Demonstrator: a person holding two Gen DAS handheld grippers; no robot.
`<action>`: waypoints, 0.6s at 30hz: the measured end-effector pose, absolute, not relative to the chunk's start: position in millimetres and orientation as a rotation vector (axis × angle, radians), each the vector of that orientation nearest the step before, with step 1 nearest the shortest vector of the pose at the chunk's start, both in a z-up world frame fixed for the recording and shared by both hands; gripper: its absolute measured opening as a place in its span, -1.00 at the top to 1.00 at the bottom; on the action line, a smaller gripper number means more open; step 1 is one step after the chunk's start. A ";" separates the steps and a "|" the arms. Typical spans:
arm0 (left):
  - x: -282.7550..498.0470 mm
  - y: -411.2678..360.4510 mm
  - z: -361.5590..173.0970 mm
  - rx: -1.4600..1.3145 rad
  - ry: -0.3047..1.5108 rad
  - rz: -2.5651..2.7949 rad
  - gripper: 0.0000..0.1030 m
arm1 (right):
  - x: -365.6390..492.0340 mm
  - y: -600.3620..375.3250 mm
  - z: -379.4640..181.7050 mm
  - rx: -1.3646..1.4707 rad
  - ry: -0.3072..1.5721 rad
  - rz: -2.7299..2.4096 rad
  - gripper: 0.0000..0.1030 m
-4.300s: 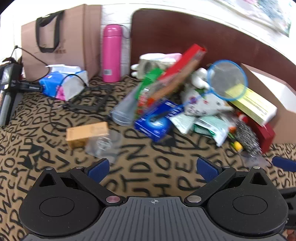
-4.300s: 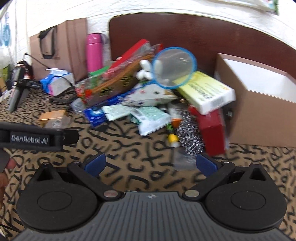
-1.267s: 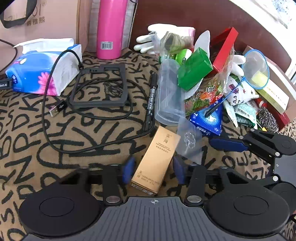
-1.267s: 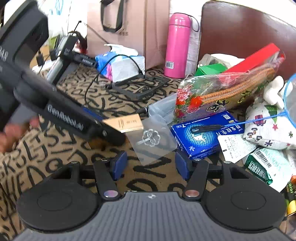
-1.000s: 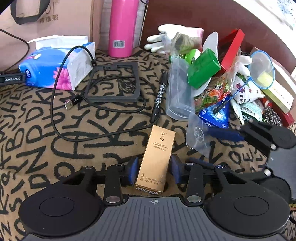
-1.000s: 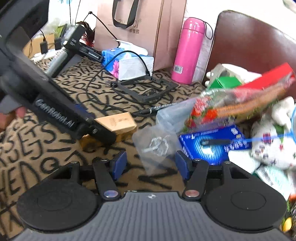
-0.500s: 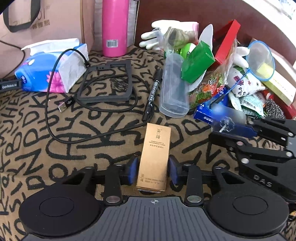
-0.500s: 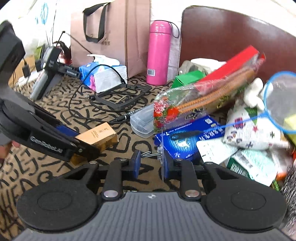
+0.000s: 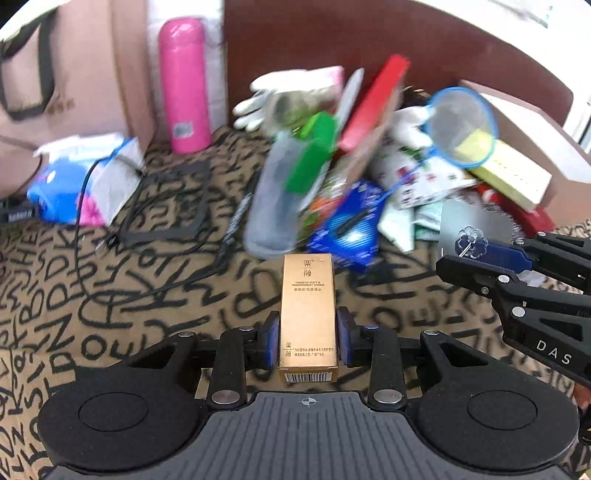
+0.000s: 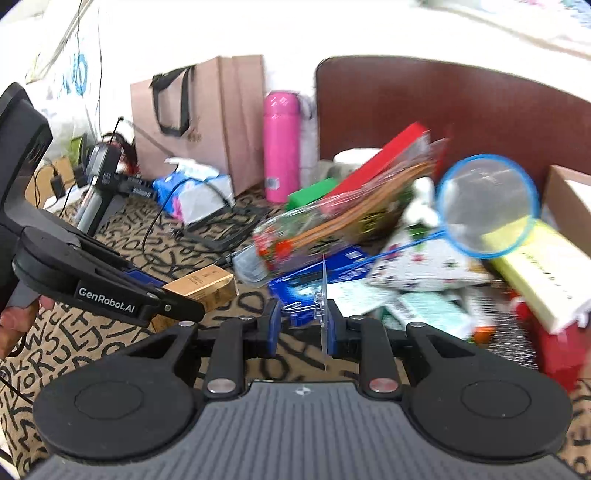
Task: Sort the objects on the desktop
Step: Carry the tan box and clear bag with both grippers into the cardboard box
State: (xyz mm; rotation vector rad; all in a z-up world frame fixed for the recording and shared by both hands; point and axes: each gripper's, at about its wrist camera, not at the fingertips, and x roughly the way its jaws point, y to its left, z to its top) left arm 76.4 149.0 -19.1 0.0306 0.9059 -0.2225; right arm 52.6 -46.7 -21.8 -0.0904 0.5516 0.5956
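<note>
Tan letter-print cloth (image 9: 110,295), white wall (image 10: 295,33), left claw (image 9: 307,343) clamping gold box (image 9: 307,302), right claw (image 10: 301,328) pinching clear bag (image 10: 324,306)

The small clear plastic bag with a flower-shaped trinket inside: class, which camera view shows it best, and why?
The left wrist view: the small clear plastic bag faces the camera, so its flower-shaped trinket is plain, clamped in the right gripper. The right wrist view shows the bag only edge-on between the pads.

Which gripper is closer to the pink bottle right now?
Left. The left gripper, clamped on a gold box, sits nearer the pink bottle; the right gripper, pinching a clear bag, is by the pile farther away.
</note>
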 end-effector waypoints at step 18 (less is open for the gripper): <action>125.8 -74.0 81.9 0.080 0.752 -0.501 0.43 | 74.2 -254.7 50.1 0.043 0.383 0.315 0.46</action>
